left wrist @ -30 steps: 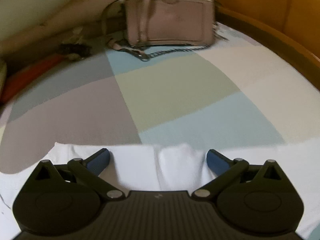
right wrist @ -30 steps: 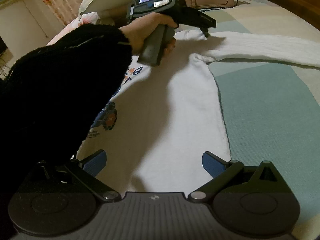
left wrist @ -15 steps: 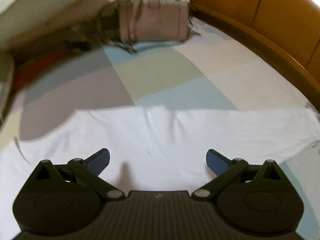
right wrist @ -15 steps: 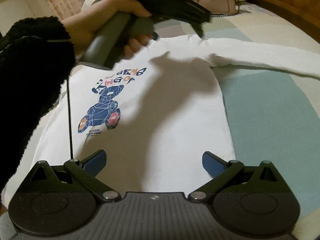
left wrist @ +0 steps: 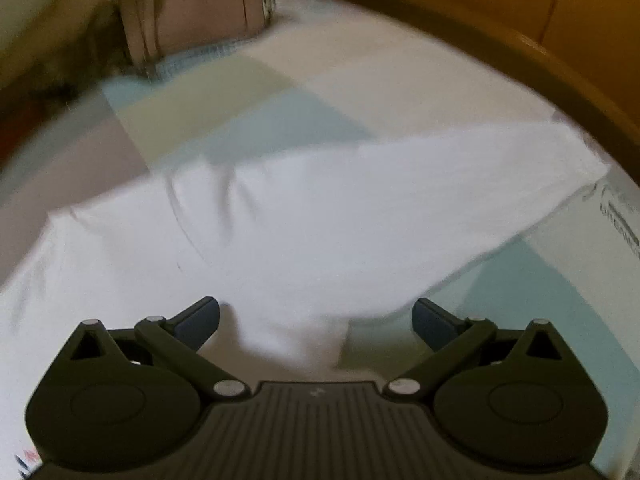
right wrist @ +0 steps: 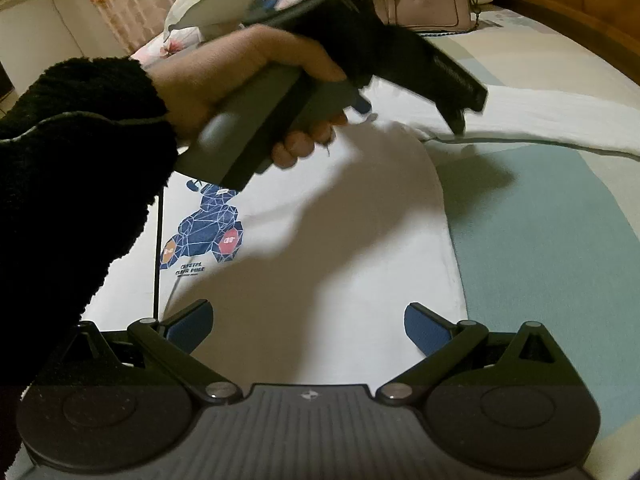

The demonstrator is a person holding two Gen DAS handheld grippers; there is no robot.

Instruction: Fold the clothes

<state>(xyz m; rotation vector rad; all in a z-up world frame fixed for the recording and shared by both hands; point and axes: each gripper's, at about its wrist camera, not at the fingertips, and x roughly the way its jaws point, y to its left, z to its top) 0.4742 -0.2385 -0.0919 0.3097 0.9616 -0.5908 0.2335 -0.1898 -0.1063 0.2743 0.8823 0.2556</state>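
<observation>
Nearest in the right wrist view, the right gripper (right wrist: 308,324) hangs with its blue pads spread wide and nothing between them, above the lower body of the white sweatshirt (right wrist: 340,216). The sweatshirt lies flat on the pastel patchwork bedspread (right wrist: 552,216), its blue geometric print (right wrist: 208,232) out toward nine o'clock. One long sleeve (right wrist: 560,120) stretches away toward two o'clock across the bed.

Above the chest, a hand (right wrist: 240,80) in a fuzzy black cuff (right wrist: 80,128) grips the handle of the left gripper (right wrist: 460,116), whose tip points down at the seam where the sleeve meets the body. From here I cannot tell whether it touches the cloth.

In the blurred left wrist view, the left gripper (left wrist: 316,318) has its fingers released and wide apart, holding nothing, with the armpit fold of the sweatshirt (left wrist: 304,240) lying between and under them. The sleeve (left wrist: 460,184) runs off toward two o'clock.

Farther off, at twelve o'clock, a pale pink handbag (right wrist: 424,0) sits by a pillow (right wrist: 212,0), with the orange wooden bed frame (left wrist: 520,20) curving behind.
</observation>
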